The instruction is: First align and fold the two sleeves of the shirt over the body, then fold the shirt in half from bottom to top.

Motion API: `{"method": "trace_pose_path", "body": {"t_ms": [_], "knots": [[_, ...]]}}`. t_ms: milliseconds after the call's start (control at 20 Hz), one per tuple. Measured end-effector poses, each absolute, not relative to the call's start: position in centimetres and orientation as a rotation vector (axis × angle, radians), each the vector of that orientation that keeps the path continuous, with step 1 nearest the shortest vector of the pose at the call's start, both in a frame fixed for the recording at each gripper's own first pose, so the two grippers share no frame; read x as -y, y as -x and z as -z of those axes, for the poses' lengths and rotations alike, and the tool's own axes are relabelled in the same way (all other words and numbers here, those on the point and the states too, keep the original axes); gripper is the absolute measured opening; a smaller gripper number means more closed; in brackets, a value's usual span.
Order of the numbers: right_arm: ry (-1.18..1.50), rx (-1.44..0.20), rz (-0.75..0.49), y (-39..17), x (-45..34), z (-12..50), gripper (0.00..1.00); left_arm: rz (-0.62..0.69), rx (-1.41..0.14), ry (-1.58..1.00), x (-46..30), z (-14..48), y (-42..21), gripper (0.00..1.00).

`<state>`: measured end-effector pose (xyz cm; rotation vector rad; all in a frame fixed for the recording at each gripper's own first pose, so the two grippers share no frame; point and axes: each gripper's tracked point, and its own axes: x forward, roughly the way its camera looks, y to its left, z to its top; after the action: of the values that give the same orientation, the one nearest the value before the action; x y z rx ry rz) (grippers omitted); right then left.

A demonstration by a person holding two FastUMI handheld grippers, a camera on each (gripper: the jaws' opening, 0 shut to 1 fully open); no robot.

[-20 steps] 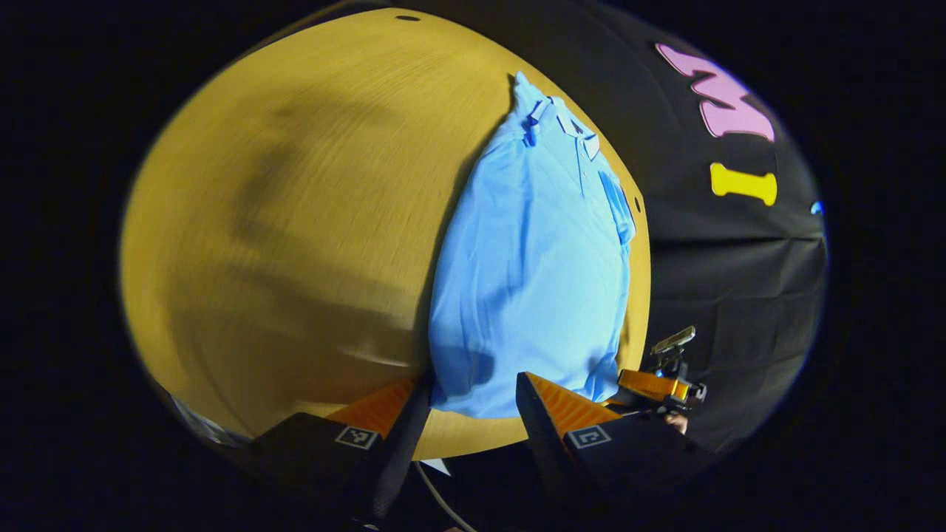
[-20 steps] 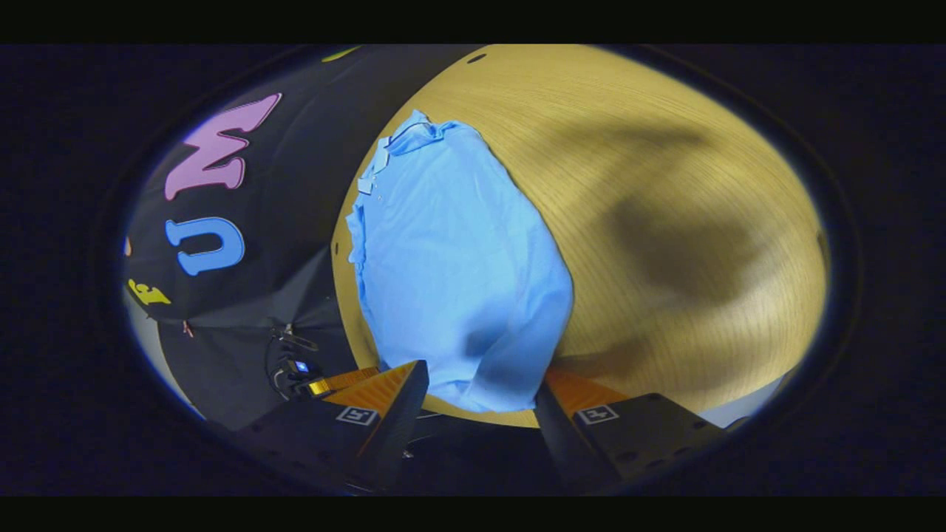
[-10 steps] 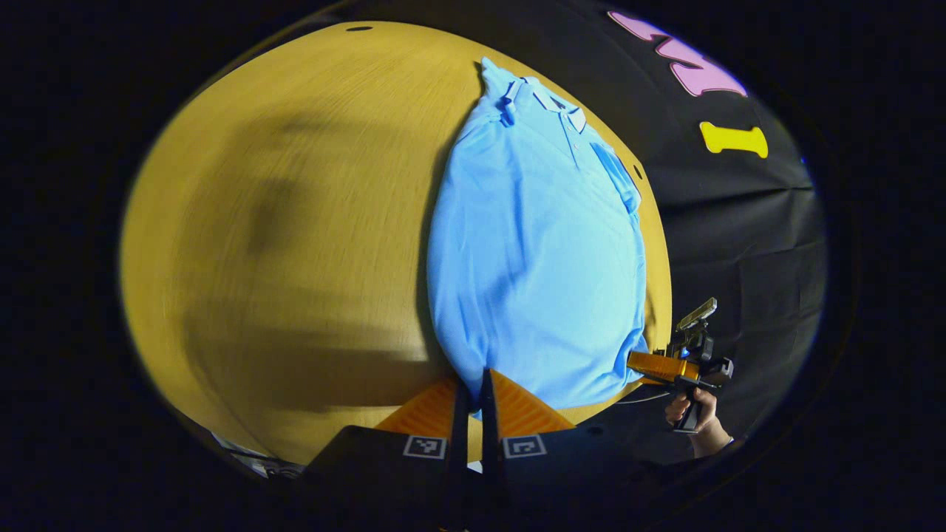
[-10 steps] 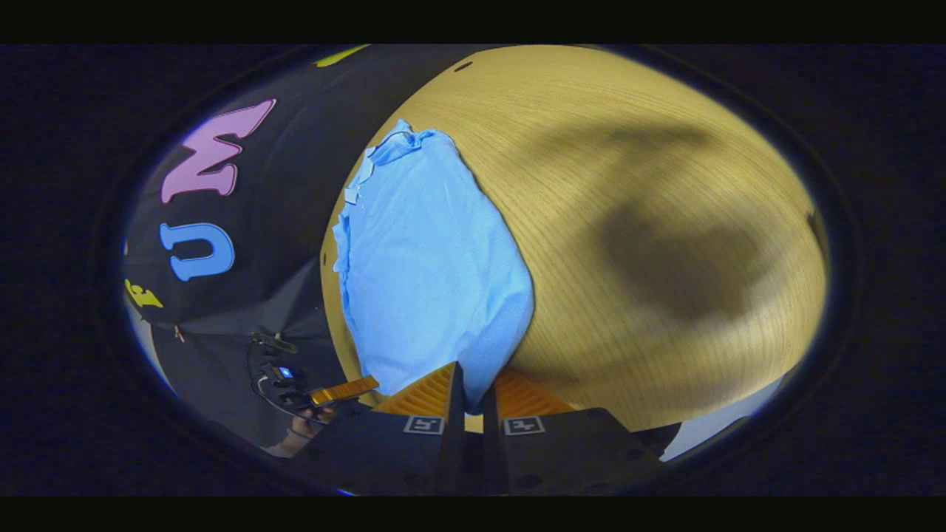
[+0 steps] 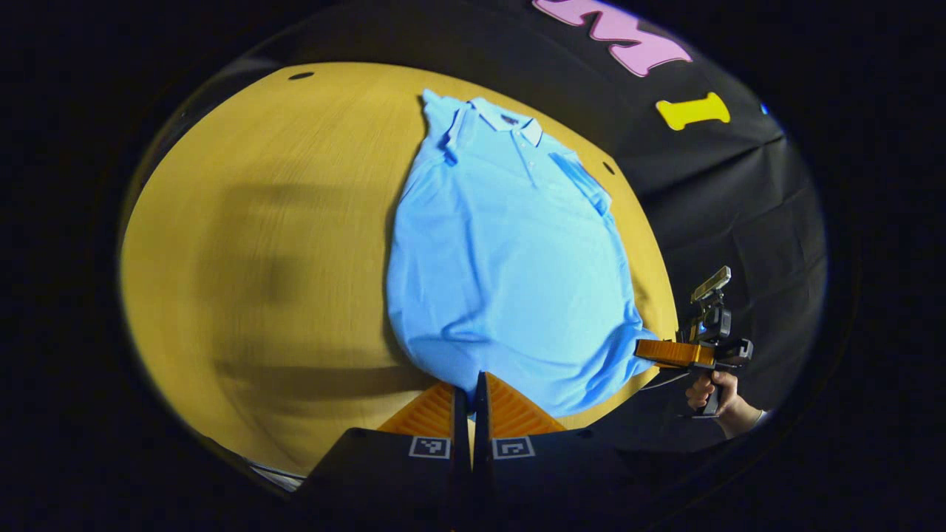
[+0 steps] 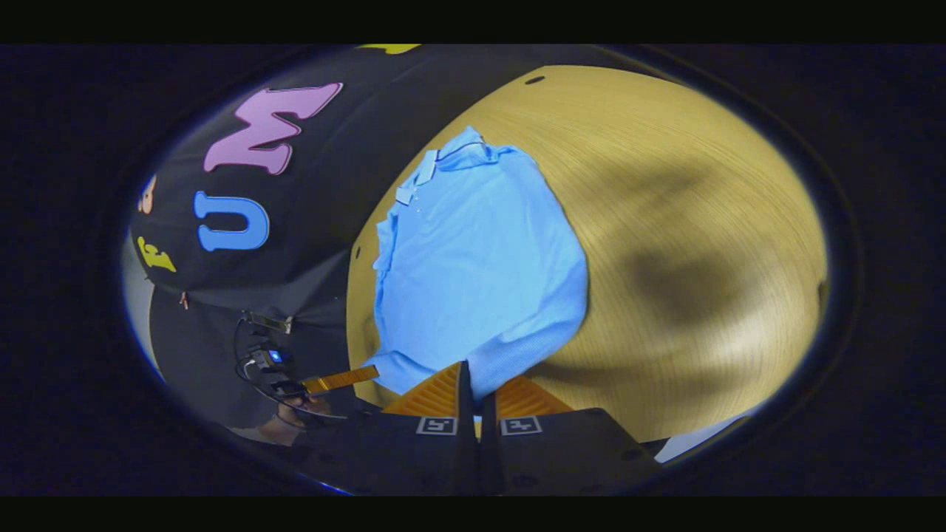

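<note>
A light blue polo shirt [image 5: 510,258] lies on the wooden table [image 5: 281,222], collar far from me and both short sleeves folded onto the body. My left gripper [image 5: 470,378] is shut on one bottom hem corner. The right gripper [image 5: 669,353], held by a hand [image 5: 720,395], pinches the other hem corner. In the right gripper view the shirt [image 6: 480,273] stretches away from my right gripper [image 6: 473,368], which is shut on the hem. The left gripper [image 6: 340,380] holds the far corner there. The hem edge is raised and bowed between the two grips.
The table [image 6: 665,185] spreads wide beside the shirt, crossed by soft shadows. The black booth wall [image 5: 739,192] hangs just beyond the table edge on the collar side. A small dark hole [image 5: 301,75] marks the far tabletop.
One second ago both grippers stood open around the hem. They have since shut on it, and the hem corners have been drawn up and apart.
</note>
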<state>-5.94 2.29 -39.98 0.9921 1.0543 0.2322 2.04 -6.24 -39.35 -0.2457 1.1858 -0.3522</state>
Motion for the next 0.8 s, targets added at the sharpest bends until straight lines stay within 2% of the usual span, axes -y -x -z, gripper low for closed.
{"method": "trace_pose_path", "body": {"t_ms": [150, 200, 300, 350, 400, 450, 550, 600, 650, 700, 750, 800], "knots": [[-0.862, -0.991, -0.28, 3.9, -1.8, 38.7, 0.06, 0.358, -1.107, 0.196, 6.3, 37.1, -4.5, 0.06], [-0.85, -0.962, -0.297, 2.9, -1.8, 37.6, 0.12, 0.353, -1.084, 0.191, 6.4, 36.4, -5.4, 0.06], [-0.846, -0.908, -0.312, 0.6, -1.6, 35.9, 0.12, 0.348, -1.04, 0.182, 6.5, 34.9, -7.1, 0.06], [-0.84, -0.885, -0.315, -0.7, -1.6, 35.4, 0.06, 0.342, -1.02, 0.169, 6.4, 34.3, -8.0, 0.06], [-0.833, -0.857, -0.315, -2.1, -1.1, 34.6, 0.06, 0.333, -0.997, 0.154, 6.3, 33.6, -9.1, 0.06], [-0.831, -0.831, -0.315, -3.5, -0.9, 34.1, 0.0, 0.326, -0.972, 0.145, 6.3, 32.8, -10.3, 0.06], [-0.824, -0.779, -0.309, -6.8, -0.2, 33.0, 0.0, 0.304, -0.922, 0.148, 6.6, 31.3, -13.0, 0.06], [-0.807, -0.752, -0.314, -8.7, 0.2, 32.5, 0.06, 0.29, -0.895, 0.153, 6.8, 30.6, -14.6, 0.06], [-0.786, -0.73, -0.323, -10.4, 0.6, 31.9, 0.03, 0.273, -0.873, 0.156, 7.0, 30.1, -16.3, 0.06], [-0.765, -0.71, -0.33, -12.1, 0.9, 31.5, 0.06, 0.255, -0.864, 0.154, 7.2, 29.7, -17.7, 0.06], [-0.738, -0.696, -0.345, -13.7, 1.1, 31.0, 0.03, 0.238, -0.852, 0.145, 7.3, 29.3, -19.2, 0.06], [-0.712, -0.685, -0.36, -15.5, 1.4, 30.5, 0.06, 0.225, -0.833, 0.13, 7.6, 28.9, -20.8, 0.06]]}}
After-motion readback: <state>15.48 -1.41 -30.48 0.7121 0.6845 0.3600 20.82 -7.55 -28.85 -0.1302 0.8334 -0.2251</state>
